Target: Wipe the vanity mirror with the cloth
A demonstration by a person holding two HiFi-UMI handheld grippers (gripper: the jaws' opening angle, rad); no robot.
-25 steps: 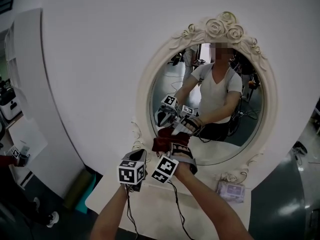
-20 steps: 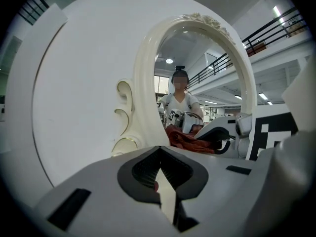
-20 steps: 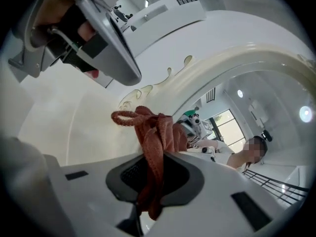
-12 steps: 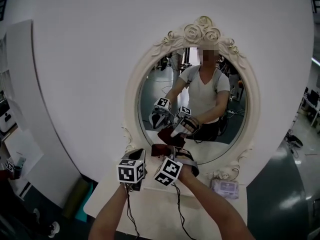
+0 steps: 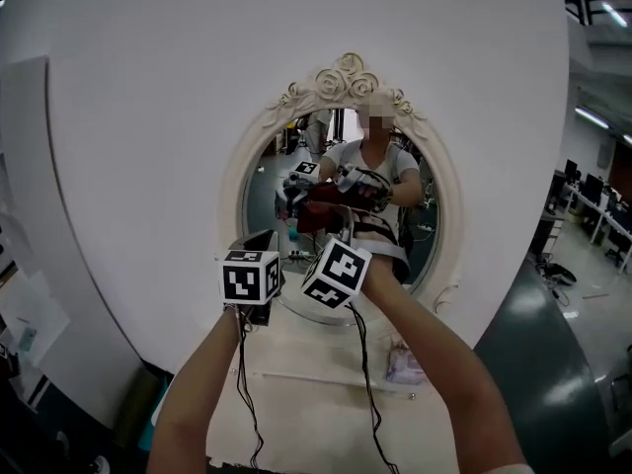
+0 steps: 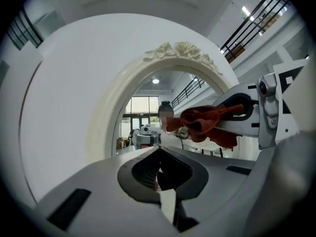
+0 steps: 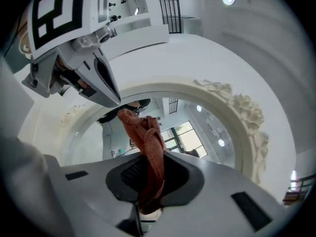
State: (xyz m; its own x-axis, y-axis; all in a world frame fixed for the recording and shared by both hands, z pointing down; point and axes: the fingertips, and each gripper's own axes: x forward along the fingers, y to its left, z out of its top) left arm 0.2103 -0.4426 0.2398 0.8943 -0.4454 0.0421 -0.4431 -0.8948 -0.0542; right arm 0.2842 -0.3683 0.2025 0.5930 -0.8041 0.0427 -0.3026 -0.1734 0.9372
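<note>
Right gripper view: dark-red crumpled cloth (image 7: 148,147) was clamped in the right tool (image 7: 147,196), free end pointed straight ahead at the oval white rose-framed vanity mirror (image 7: 197,127), near; contact couldn't be confirmed. Left tool (image 6: 159,177) was held closed, empty, alongside.
</note>
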